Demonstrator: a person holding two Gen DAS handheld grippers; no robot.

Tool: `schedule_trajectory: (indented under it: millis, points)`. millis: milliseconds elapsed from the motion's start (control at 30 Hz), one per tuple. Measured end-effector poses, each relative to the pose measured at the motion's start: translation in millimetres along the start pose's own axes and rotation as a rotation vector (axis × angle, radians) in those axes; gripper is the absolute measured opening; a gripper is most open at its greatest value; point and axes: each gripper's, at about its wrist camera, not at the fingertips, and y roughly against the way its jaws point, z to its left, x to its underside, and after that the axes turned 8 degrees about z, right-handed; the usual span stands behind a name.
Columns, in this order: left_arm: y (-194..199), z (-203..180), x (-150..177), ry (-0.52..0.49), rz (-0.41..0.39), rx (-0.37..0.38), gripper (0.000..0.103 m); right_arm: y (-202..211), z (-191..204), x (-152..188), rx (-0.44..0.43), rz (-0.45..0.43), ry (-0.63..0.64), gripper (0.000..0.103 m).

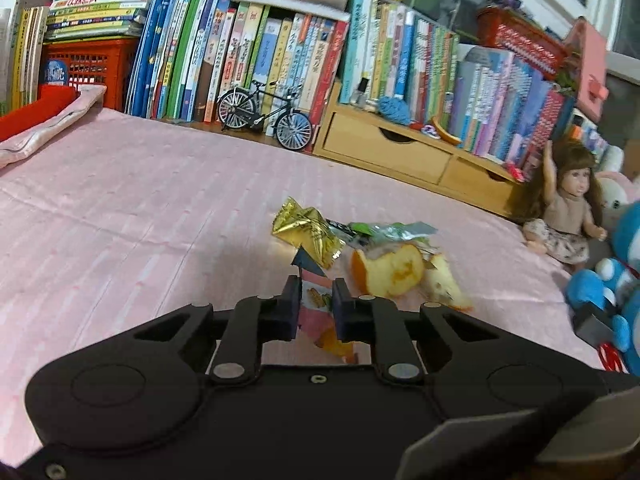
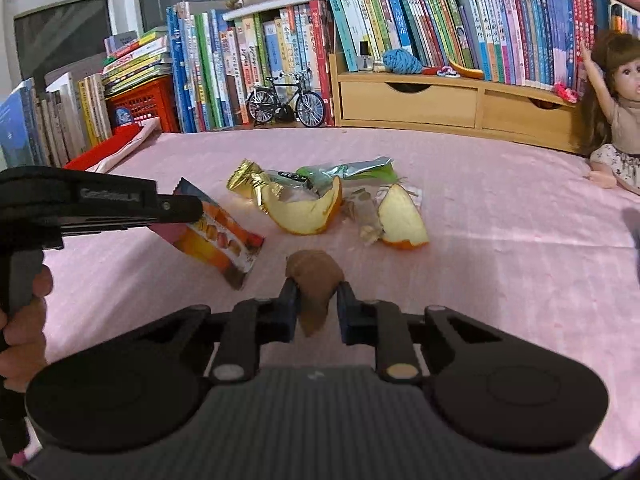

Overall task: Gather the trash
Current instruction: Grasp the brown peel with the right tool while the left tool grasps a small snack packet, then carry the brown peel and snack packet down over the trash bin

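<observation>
On the pink bedspread lies a pile of trash: a gold foil wrapper, a green and silver wrapper and two pieces of orange peel. My left gripper is shut on an orange and pink snack wrapper, held just short of the pile. From the right wrist view that left gripper holds the snack wrapper above the bedspread, left of the peel. My right gripper is shut on a brown crumpled lump, in front of the pile.
Rows of books, a model bicycle and a wooden drawer unit line the far edge. A doll sits at the right, blue plush toys beside it. Folded pink cloth and a red crate are at the left. A hand grips the left handle.
</observation>
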Motion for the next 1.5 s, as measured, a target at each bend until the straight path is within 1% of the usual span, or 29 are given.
schedule_trajectory:
  millis: [67, 133, 233, 433, 633, 767, 933, 1100, 1367, 1500]
  points:
    - [15, 1, 8, -0.022, -0.009, 0.016, 0.009, 10, 3, 7, -0.003, -0.003, 0.006, 0.025]
    - [29, 3, 16, -0.023, -0.013, 0.034, 0.005, 19, 6, 14, -0.007, -0.007, 0.015, 0.024]
    - [49, 6, 26, -0.024, -0.012, 0.057, 0.005, 34, 11, 26, -0.011, -0.017, 0.028, 0.024]
    - [88, 4, 50, -0.092, -0.028, 0.076, 0.005, 60, 21, 48, -0.020, -0.035, 0.047, 0.025]
    - [122, 6, 75, -0.127, -0.031, 0.118, 0.005, 82, 32, 68, -0.042, -0.057, 0.069, 0.025]
    - [141, 6, 87, -0.148, -0.041, 0.145, 0.005, 94, 38, 80, -0.062, -0.063, 0.073, 0.025]
    - [160, 5, 99, -0.176, -0.020, 0.181, 0.005, 108, 43, 93, -0.077, -0.068, 0.082, 0.025]
    - [179, 3, 117, -0.207, -0.014, 0.195, 0.005, 123, 48, 109, -0.075, -0.068, 0.102, 0.025]
    - [215, 4, 146, -0.253, 0.021, 0.244, 0.005, 144, 56, 138, -0.088, -0.032, 0.133, 0.025]
    - [228, 4, 166, -0.300, 0.048, 0.245, 0.005, 150, 61, 155, -0.095, -0.014, 0.138, 0.025]
